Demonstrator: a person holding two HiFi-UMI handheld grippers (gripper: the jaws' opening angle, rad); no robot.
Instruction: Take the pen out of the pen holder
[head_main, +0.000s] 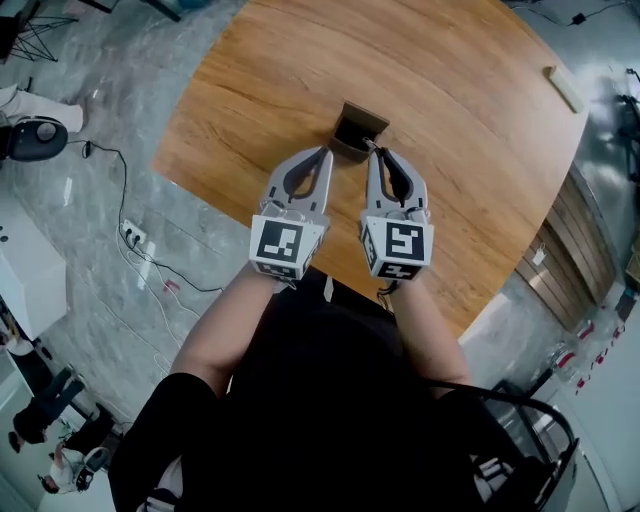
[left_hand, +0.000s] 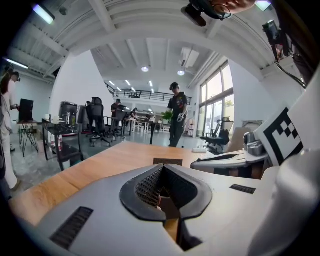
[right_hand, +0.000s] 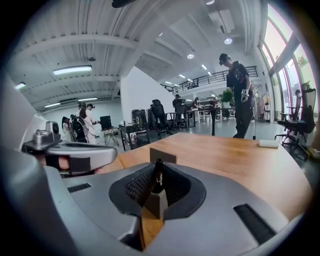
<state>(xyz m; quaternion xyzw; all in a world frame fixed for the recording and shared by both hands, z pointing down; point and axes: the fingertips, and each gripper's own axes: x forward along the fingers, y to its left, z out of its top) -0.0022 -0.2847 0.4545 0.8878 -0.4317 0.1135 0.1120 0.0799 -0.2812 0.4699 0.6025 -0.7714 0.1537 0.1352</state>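
The right gripper (right_hand: 159, 167) is clenched on a dark pen (right_hand: 158, 181), which stands upright between its pads. The brown pen holder (head_main: 357, 131) sits on the wooden table (head_main: 470, 150) just past both grippers' tips. The left gripper (left_hand: 162, 169), close beside the right one, has its jaws together, and I can make out nothing gripped in them.

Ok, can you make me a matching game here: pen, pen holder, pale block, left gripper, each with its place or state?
1 pen
2 pen holder
3 pale block
4 left gripper

A alone near the table edge
B jaws together
C upright between the right gripper's jaws
D on the table beyond both grippers' tips

Pairs: 1-C, 2-D, 3-A, 4-B
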